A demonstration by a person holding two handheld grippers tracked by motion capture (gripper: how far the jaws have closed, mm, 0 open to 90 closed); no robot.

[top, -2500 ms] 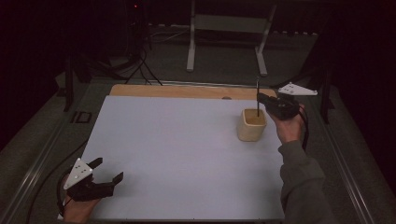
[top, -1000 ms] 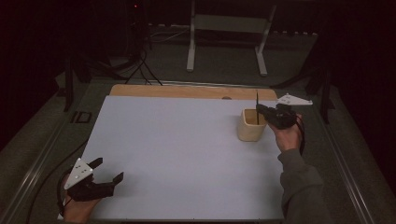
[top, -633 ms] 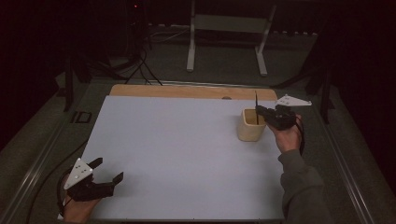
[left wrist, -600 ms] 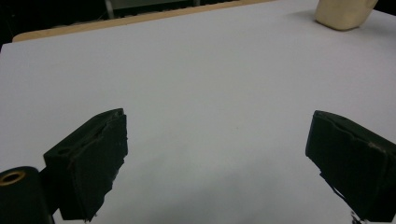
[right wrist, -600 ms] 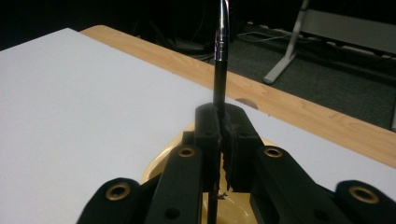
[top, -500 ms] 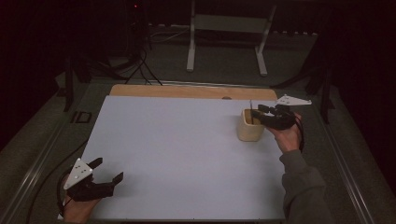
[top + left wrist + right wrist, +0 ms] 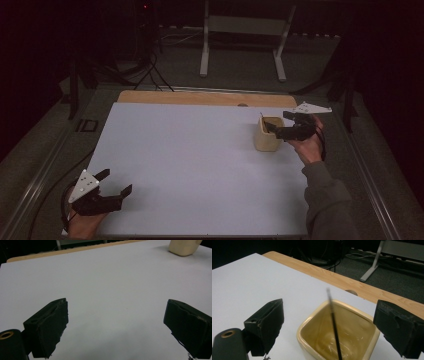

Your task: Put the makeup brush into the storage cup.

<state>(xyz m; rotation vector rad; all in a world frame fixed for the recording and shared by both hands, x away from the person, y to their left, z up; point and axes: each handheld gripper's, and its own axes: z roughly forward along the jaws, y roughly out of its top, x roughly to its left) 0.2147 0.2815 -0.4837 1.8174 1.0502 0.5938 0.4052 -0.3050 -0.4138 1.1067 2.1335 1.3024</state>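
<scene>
Having just opened my right gripper's [image 7: 274, 128] jaws wide, the thin black stick [image 7: 334, 325] stands released in the cream cup [image 7: 267, 134] near the tabletop's [image 7: 190, 150] far right edge, so next I withdraw without tipping it; my left gripper [image 7: 114, 182] gapes empty.

Cream-yellow cup [image 7: 267, 135], thin black stick [image 7: 334, 325], white table [image 7: 190, 160].

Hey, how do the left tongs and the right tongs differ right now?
The left tongs rest low at the near left corner of the white table; the right tongs are held up at the cream cup on the far right. Nothing lies between the left jaws; the right jaws, just opened, flank a thin dark stick standing in the cup. Both are open.
</scene>
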